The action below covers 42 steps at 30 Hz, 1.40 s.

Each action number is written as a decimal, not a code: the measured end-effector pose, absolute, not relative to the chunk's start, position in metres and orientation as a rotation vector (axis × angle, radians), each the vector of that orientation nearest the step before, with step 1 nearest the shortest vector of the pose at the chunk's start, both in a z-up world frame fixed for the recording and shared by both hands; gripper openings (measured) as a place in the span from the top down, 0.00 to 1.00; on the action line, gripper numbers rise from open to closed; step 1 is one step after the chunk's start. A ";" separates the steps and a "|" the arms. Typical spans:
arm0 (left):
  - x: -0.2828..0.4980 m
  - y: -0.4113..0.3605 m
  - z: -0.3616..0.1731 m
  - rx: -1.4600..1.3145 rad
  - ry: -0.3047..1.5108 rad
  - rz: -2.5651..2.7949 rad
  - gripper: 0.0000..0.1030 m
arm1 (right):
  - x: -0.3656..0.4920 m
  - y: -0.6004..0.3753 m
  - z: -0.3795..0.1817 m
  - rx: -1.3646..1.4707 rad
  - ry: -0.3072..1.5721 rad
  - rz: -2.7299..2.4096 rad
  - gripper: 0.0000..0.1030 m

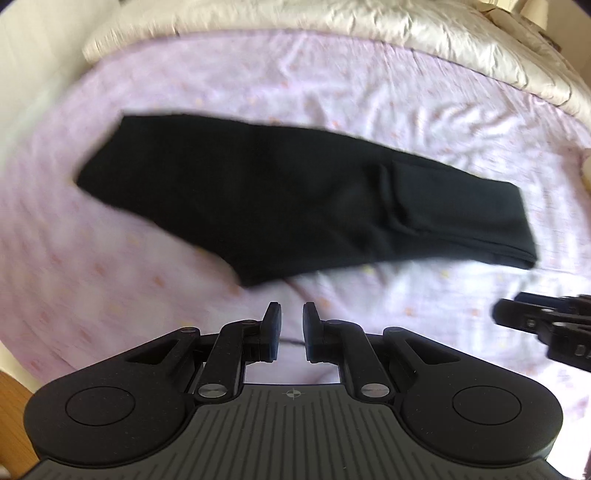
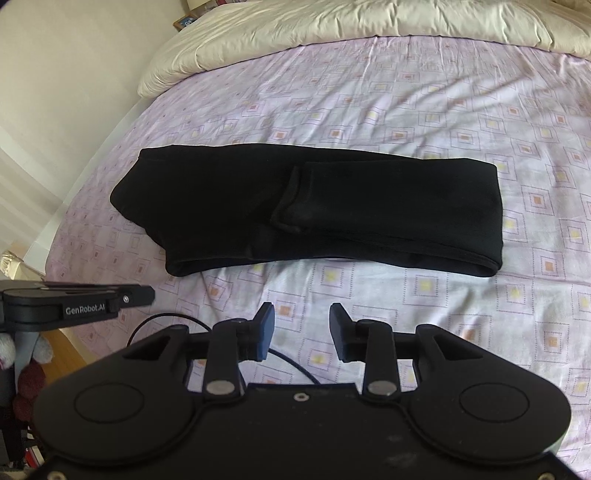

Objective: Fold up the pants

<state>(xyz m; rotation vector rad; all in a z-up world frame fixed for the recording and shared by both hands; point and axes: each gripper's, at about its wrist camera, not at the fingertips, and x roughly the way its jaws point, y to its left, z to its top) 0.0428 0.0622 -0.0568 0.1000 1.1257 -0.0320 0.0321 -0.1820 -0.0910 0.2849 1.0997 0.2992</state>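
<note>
One bed fills both views, covered by a lilac sheet printed with small squares. One cream duvet is bunched along the bed's far edge, from the far left corner across to the far right.

One pair of black pants lies flat on the sheet around the middle of the bed, folded into a long band that runs left to right. In the right wrist view the band's left end is wider and angled, and its right end is a squared fold. A smaller folded-over layer with a visible hem lies on top near the middle of the band. In the left wrist view the same pants appear tilted, and the left part of that picture is smeared by motion blur.

Two grippers are in view, both over the near part of the bed and neither touching the pants. The right gripper hovers above bare sheet just short of the band's near edge, its two fingers moderately apart and holding nothing. The left gripper has its two fingers only narrowly apart, also empty. Each gripper shows at the side of the other's view: the left one at the left edge, labelled "GenRobot.AI", the right one at the right edge.

One thin black cable curves over the sheet beneath the right gripper.
</note>
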 end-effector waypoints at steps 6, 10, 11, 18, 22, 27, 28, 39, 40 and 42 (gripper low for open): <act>0.055 0.108 -0.054 0.139 1.112 -0.059 0.88 | 0.042 -0.132 -0.090 0.296 1.114 0.265 0.63; 0.066 0.146 -0.058 0.138 1.119 -0.079 0.88 | 0.048 -0.085 -0.092 0.289 1.127 0.259 0.63; 0.070 0.156 -0.058 0.137 1.116 -0.083 0.88 | 0.050 -0.075 -0.093 0.282 1.127 0.254 0.63; 0.100 0.217 -0.065 0.076 1.119 -0.119 0.88 | 0.072 -0.014 -0.103 0.273 1.115 0.182 0.64; 0.115 0.238 -0.068 0.048 1.122 -0.127 0.88 | 0.086 0.008 -0.108 0.270 1.113 0.132 0.64; 0.131 0.259 -0.077 0.001 1.134 -0.142 0.88 | 0.103 0.023 -0.112 0.230 1.114 0.121 0.71; 0.133 0.261 -0.079 -0.001 1.135 -0.150 0.88 | 0.107 0.026 -0.115 0.222 1.122 0.122 0.73; 0.157 0.287 -0.091 -0.137 1.121 -0.210 0.23 | 0.130 0.041 -0.160 0.185 1.278 0.076 0.79; 0.159 0.288 -0.092 -0.130 1.119 -0.197 0.23 | 0.132 0.041 -0.161 0.181 1.285 0.077 0.79; 0.165 0.291 -0.095 -0.131 1.121 -0.181 0.23 | 0.134 0.040 -0.162 0.173 1.297 0.081 0.79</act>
